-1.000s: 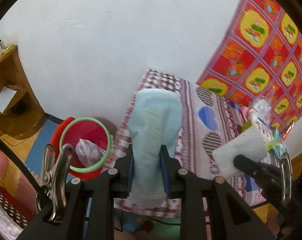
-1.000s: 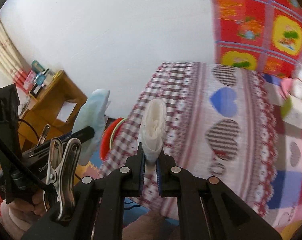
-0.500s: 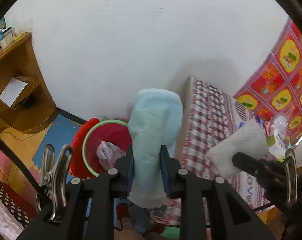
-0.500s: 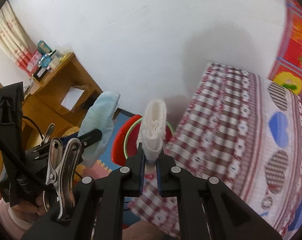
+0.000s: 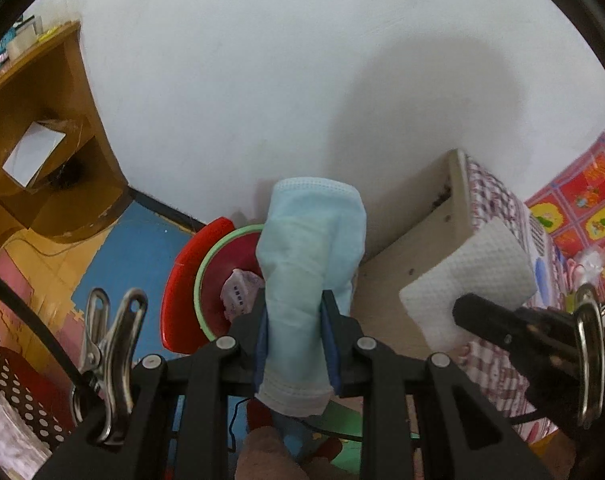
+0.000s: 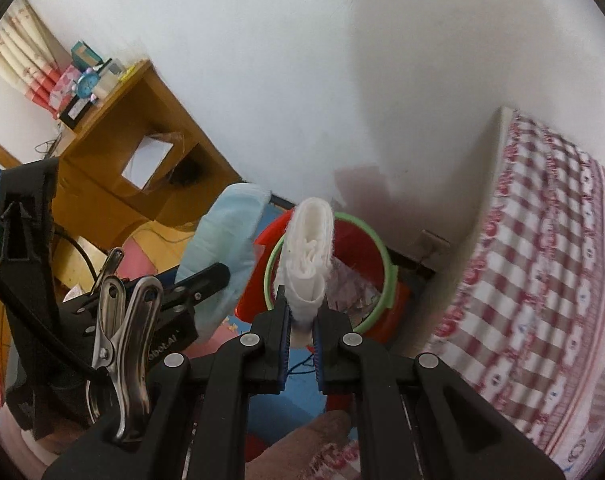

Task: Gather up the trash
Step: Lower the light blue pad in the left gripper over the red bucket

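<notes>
Grippers both carry trash above the red bin (image 5: pixel 182 280) by the wall: the left gripper (image 5: pixel 294 320) pinches a blue face mask (image 5: pixel 306 256), and the right gripper (image 6: pixel 301 320) clamps a folded white paper towel (image 6: pixel 308 248). Beside the bin stands a bed with a checked sheet (image 6: pixel 542 260).

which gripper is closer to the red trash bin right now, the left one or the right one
Hard to call; both sit close above the red bin. The left gripper holds a blue mask at its near rim; the right gripper holds a white tissue over its opening, perhaps slightly nearer.
</notes>
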The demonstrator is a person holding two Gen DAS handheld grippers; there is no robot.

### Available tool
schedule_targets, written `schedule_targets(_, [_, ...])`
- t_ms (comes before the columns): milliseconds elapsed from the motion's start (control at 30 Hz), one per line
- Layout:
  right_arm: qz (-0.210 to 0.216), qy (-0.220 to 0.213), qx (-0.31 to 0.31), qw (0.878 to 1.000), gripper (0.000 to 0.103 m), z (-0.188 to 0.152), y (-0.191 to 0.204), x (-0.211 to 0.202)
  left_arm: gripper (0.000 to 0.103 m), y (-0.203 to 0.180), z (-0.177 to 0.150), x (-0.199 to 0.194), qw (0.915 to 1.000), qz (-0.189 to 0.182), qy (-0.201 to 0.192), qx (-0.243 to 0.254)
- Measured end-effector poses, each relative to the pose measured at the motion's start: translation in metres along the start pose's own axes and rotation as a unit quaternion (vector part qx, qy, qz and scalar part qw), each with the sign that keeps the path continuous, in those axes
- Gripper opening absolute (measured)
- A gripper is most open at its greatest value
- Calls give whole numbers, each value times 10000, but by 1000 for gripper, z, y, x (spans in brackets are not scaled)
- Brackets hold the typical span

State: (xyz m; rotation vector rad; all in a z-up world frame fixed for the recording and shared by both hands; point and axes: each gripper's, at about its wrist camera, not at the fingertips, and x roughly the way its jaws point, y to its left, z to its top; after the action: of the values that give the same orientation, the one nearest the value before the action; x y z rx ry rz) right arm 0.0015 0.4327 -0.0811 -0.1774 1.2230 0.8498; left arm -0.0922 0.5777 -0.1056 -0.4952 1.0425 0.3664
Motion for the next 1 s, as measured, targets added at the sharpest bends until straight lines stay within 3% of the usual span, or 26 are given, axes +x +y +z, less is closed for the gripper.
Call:
schedule_targets(233, [-106, 329, 3, 9994, 11, 6, 7, 43, 24, 16, 2, 36, 9998, 24, 205, -28])
schedule_targets(600, [-363, 914, -124, 9951, 11, 22, 11, 114, 25, 57, -8, 126, 9959, -77, 776, -465])
schedule_targets(1000, [-485, 1222, 18, 9913, 11, 29, 4, 156, 26, 66, -6, 175, 9925, 21, 1095, -536])
